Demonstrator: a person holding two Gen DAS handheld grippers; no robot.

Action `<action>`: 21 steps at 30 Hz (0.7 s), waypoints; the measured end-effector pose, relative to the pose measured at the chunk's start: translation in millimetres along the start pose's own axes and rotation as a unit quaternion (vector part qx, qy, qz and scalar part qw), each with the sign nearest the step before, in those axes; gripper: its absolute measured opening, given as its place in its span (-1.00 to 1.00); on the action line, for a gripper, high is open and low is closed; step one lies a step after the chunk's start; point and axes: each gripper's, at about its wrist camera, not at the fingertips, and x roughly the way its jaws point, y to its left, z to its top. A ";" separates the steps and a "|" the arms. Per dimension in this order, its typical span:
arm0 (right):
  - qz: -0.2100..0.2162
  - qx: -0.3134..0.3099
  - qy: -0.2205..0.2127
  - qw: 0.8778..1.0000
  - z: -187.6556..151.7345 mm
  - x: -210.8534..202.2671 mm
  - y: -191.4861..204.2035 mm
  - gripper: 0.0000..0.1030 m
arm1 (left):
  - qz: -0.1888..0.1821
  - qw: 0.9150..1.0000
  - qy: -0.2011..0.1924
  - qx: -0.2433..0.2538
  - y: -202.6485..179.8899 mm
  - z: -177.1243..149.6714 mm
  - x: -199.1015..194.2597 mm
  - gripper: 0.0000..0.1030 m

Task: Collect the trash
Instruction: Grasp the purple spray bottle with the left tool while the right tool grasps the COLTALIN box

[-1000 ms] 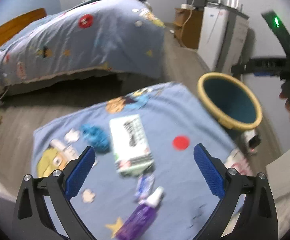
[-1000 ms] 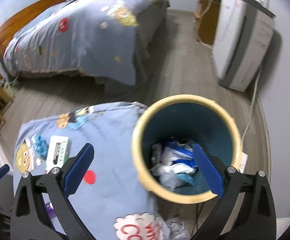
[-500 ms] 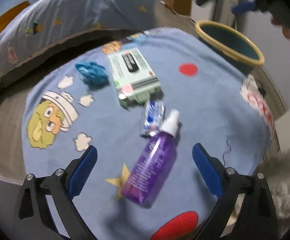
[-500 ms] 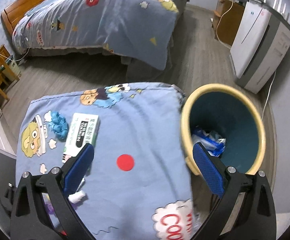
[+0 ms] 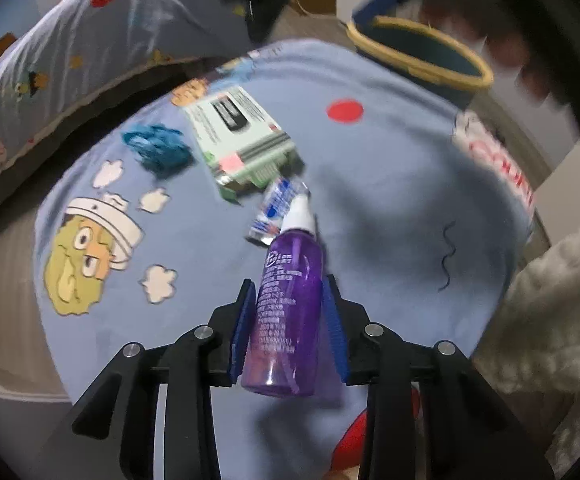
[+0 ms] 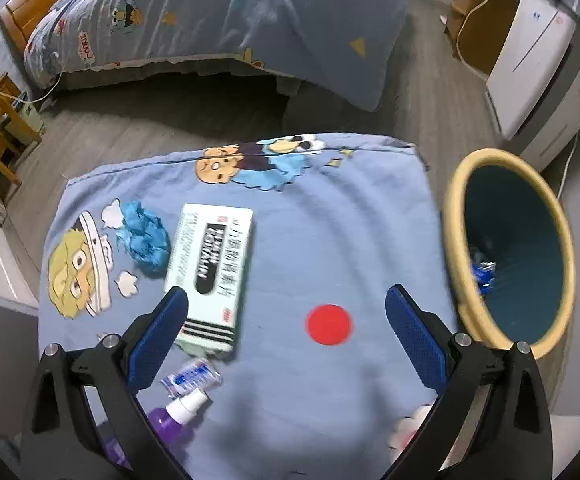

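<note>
Nearest to me, the left tongs (image 5: 288,316) had just closed in from wide open, and their blue pads (image 5: 243,322) now pressed both sides of the purple bottle (image 5: 286,312). A second before, those tongs hung spread above the clutter with the bottle barely in reach; now they had dropped right onto it. The bottle lay on the tabletop (image 5: 389,208), its white cap (image 5: 299,214) pointing away and resting just beside a small blue-and-white wrapper (image 5: 276,210). Whether it had been lifted clear of the cloth yet, I could not tell.

The right tongs (image 6: 288,338) stood wide open with nothing between them, hovering over the cloth near the red dot (image 6: 328,325). A second earlier they had hung over the bin's mouth; they had since swung back across the tabletop.

Farther on lay the green box (image 5: 238,140) and, beside it, a crumpled blue wad (image 5: 158,150). The bin (image 6: 509,248) stood just past the tabletop's edge, with some scraps already inside.

So I judged the bottle was secured and next to go, with wrapper, box and wad still waiting.
</note>
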 end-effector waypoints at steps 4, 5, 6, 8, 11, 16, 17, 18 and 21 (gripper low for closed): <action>0.001 0.003 0.011 1.000 8.0 19.8 19.4 0.89 | 0.007 0.999 -0.020 -0.040 30.1 3.7 -11.1 -0.35; 0.000 0.001 0.018 1.000 10.1 27.1 25.5 0.89 | 0.008 0.998 -0.020 -0.053 39.6 3.2 -11.2 -0.36; -0.002 0.000 0.022 1.000 11.3 32.8 29.7 0.89 | 0.008 0.998 -0.018 -0.067 49.0 2.5 -10.1 -0.36; -0.005 -0.001 0.035 0.999 12.8 47.4 39.1 0.89 | 0.014 0.995 -0.020 -0.094 67.5 1.8 -9.8 -0.36; -0.007 -0.004 0.050 0.999 13.9 63.1 49.7 0.89 | 0.031 0.993 -0.020 -0.113 86.7 2.1 -5.6 -0.36; -0.036 -0.015 0.071 0.997 10.8 85.0 60.3 0.89 | 0.037 0.988 -0.003 -0.152 116.4 -3.7 13.2 -0.36; -0.036 -0.012 0.073 0.997 10.4 87.5 60.1 0.89 | 0.037 0.987 0.003 -0.155 120.6 -4.4 18.5 -0.36; -0.035 -0.007 0.077 0.996 10.0 90.2 59.5 0.89 | 0.038 0.987 0.006 -0.157 123.0 -5.2 21.3 -0.36; -0.027 0.008 0.084 0.996 7.7 95.4 56.3 0.86 | 0.034 0.985 0.006 -0.167 129.8 -4.9 27.4 -0.36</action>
